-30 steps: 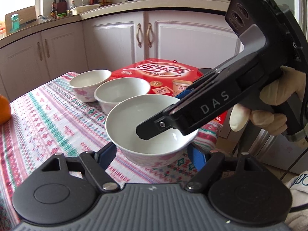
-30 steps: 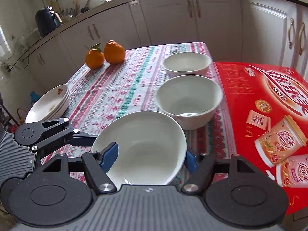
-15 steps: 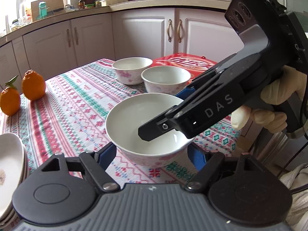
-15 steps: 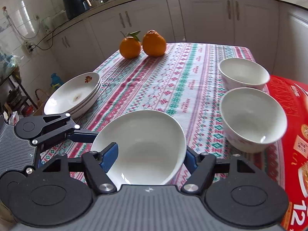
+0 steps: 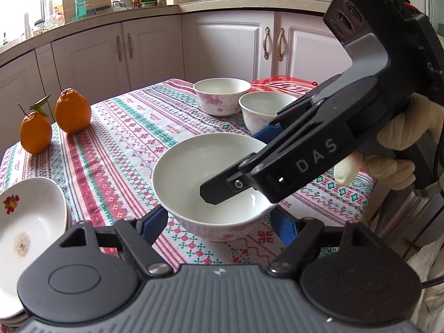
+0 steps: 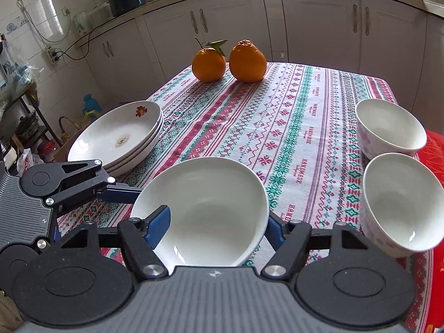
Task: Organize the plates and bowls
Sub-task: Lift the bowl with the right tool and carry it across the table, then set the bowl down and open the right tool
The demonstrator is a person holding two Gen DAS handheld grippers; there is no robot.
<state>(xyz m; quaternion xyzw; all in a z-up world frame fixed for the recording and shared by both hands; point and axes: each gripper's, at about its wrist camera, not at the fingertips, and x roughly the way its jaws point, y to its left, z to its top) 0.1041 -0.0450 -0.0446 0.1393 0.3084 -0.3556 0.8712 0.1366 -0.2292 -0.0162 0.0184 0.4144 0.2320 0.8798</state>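
A white bowl [image 5: 194,177] with pink flowers on its outside hangs just above the striped tablecloth, held by both grippers. My left gripper [image 5: 219,224] is shut on it, a blue pad on each side of the bowl. In the right wrist view the same bowl [image 6: 211,202] sits in my right gripper [image 6: 216,229], one finger inside the rim and the other outside. My right gripper [image 5: 236,166] reaches in from the right, held by a gloved hand [image 5: 402,144]. Two more bowls [image 6: 391,127] [image 6: 399,202] stand at the right. A stack of plates [image 6: 116,136] lies at the left.
Two oranges [image 6: 208,63] [image 6: 247,61] sit at the table's far end. A red printed box [image 6: 433,152] lies beyond the two bowls at the right. The plate stack [image 5: 30,222] is near the table's left edge. White cabinets surround the table [image 6: 291,127].
Both grippers have carried the bowl leftward across the table, away from the red box. The oranges and the plate stack have come into view.
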